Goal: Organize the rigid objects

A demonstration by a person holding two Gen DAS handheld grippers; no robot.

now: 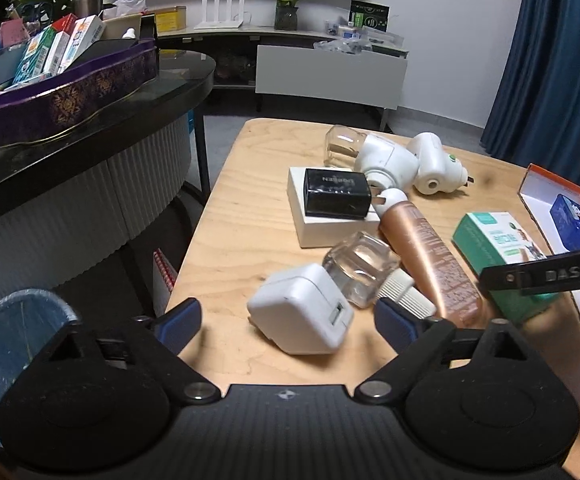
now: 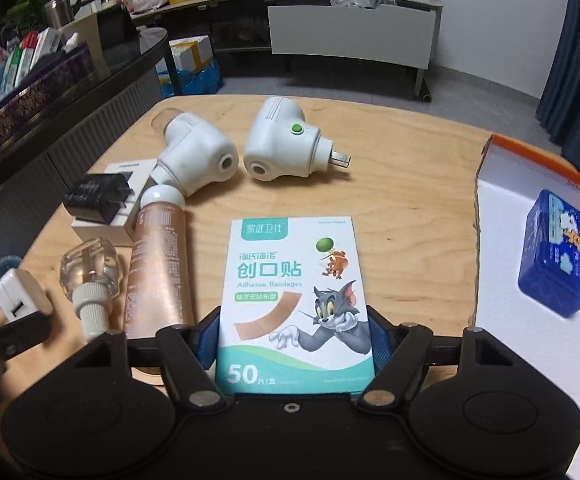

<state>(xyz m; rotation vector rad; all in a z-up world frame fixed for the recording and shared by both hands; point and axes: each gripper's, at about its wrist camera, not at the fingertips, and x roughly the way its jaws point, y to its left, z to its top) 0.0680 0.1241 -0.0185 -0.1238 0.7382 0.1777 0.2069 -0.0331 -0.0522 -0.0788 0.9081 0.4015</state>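
My right gripper (image 2: 292,338) is shut on the bandage box (image 2: 294,300), a white and teal carton with a cartoon cat, held over the wooden table (image 2: 410,208); the box also shows in the left wrist view (image 1: 502,256). My left gripper (image 1: 288,320) is open, its pads either side of the white charger cube (image 1: 302,314) near the table's left front. Beside it lie a clear glass bottle (image 1: 362,268), a bronze tube (image 1: 430,256), a black adapter (image 1: 336,198) on a white box (image 1: 330,224), and two white plug-in devices (image 1: 390,160) (image 1: 436,168).
An orange-edged white box lid (image 2: 530,184) at the right holds a blue tin (image 2: 556,252). A dark counter (image 1: 90,128) at the left carries a purple tray (image 1: 70,92) of cartons. A blue bin (image 1: 14,344) stands below left.
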